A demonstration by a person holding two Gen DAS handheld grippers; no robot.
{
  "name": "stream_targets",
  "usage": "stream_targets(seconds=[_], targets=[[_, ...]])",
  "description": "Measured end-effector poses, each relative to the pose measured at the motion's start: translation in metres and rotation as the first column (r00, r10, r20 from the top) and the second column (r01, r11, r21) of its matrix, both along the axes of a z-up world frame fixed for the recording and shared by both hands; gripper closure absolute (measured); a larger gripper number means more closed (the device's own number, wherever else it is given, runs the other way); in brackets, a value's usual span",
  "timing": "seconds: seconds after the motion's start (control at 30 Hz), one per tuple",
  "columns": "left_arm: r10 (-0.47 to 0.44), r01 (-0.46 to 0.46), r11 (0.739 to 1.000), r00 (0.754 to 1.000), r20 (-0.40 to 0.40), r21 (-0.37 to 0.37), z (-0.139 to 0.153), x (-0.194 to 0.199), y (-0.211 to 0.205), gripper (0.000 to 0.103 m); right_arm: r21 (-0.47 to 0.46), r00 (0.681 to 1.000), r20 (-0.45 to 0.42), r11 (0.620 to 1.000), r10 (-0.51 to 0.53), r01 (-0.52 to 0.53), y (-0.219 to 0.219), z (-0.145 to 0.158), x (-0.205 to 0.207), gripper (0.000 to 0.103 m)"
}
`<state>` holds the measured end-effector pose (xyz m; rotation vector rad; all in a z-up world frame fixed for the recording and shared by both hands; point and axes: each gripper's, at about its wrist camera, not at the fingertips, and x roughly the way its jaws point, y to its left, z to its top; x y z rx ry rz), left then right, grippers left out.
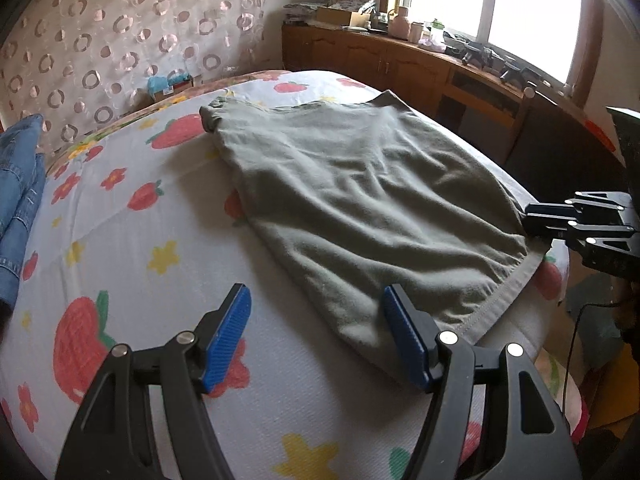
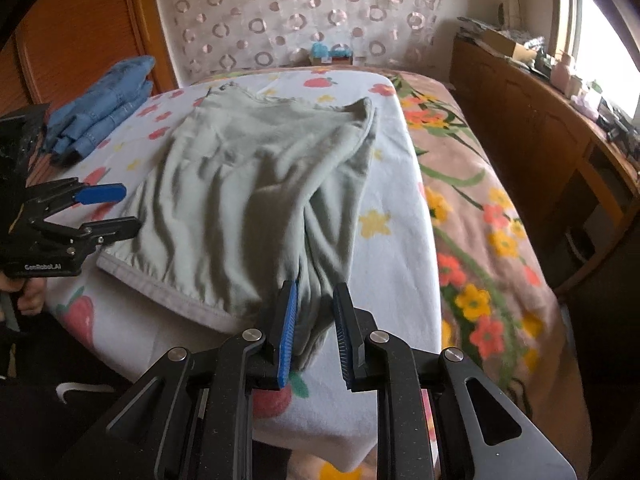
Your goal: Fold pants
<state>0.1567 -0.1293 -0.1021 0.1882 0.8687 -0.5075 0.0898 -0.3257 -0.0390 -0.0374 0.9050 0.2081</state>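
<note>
The bed (image 2: 400,216), under a white strawberry-and-flower sheet, carries the grey-green pants (image 1: 360,200), which lie spread along it with their hem reaching the near edge and their far end towards the curtained headboard. They look like soft, thin cotton jersey, rumpled into long shallow ridges, with a stitched hem band along the near side.

The right gripper (image 2: 316,320) sits at the near right corner of the hem, its blue ribbed pads on either side of a bunched fold of cloth; the jaws are not fully together, so I cannot say whether they are pinching it.

The left gripper (image 1: 316,332) hovers at the hem's other corner with its jaws wide apart, one finger (image 1: 404,336) over the cloth's edge, the other over bare sheet.

To fold well, I would judge both corners need gripping through every layer, then lifting together and level, so the limp fabric carries over without dragging fresh creases.

A stack of blue jeans (image 2: 100,104) rests at the far left corner.
</note>
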Motion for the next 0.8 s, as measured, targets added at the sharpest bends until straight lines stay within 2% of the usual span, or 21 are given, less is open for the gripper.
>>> stream_targets(seconds=[0.13,0.3,0.43,0.63,0.8], targets=[[0.0,0.0,1.0,1.0,0.006,0.0,-0.001,-0.001,-0.001,0.034,0.005,1.0,0.021,1.0,-0.004,0.004,0.002,0.005,-0.007,0.086],[0.002,-0.002,1.0,1.0,0.006,0.001,0.0,-0.002,-0.001,0.034,-0.032,1.0,0.004,0.999,-0.008,0.008,0.007,0.0,-0.009,0.086],[0.002,-0.002,1.0,1.0,0.005,0.001,0.0,-0.002,-0.001,0.034,-0.041,0.999,0.051,0.999,-0.01,0.012,0.01,0.008,-0.018,0.099],[-0.001,0.001,1.0,1.0,0.004,-0.003,0.0,-0.002,-0.001,0.034,-0.053,0.996,0.089,0.998,-0.03,0.035,0.009,0.023,-0.032,0.102],[0.0,0.0,1.0,1.0,0.005,-0.002,0.0,-0.002,-0.001,0.034,-0.043,0.995,0.068,0.996,-0.072,0.075,-0.001,0.018,-0.037,0.102]])
